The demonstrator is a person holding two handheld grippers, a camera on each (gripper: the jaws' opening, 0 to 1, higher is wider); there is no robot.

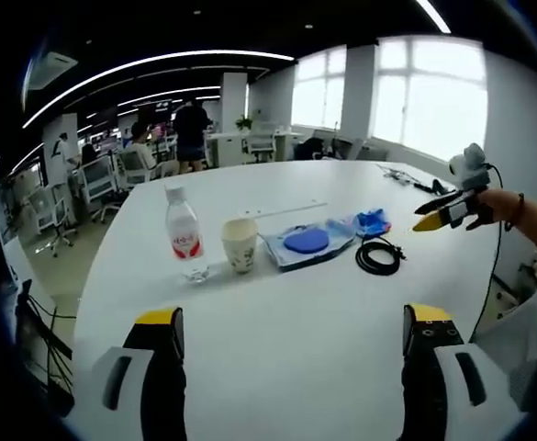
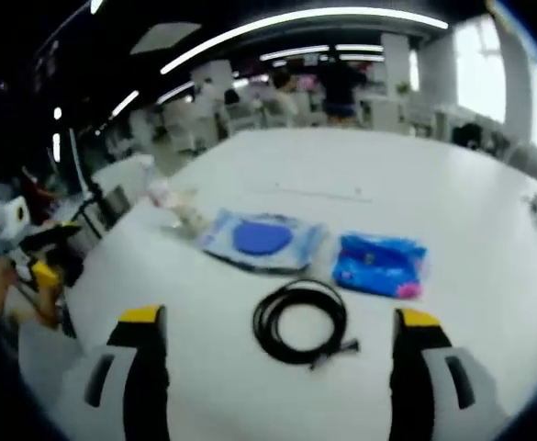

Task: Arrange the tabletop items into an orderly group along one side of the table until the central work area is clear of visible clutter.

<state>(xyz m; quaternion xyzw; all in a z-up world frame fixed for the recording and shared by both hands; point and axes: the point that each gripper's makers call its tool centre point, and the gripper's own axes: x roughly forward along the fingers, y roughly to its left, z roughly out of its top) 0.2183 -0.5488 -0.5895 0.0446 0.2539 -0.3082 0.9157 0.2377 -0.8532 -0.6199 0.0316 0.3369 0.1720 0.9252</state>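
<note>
On the white desk a water bottle, a paper cup, a clear bag with a blue disc, a blue packet and a coiled black cable lie in a row. The left hand-held gripper is wide open and holds nothing. The right hand-held gripper is wide open too, empty, just near the cable.
</note>
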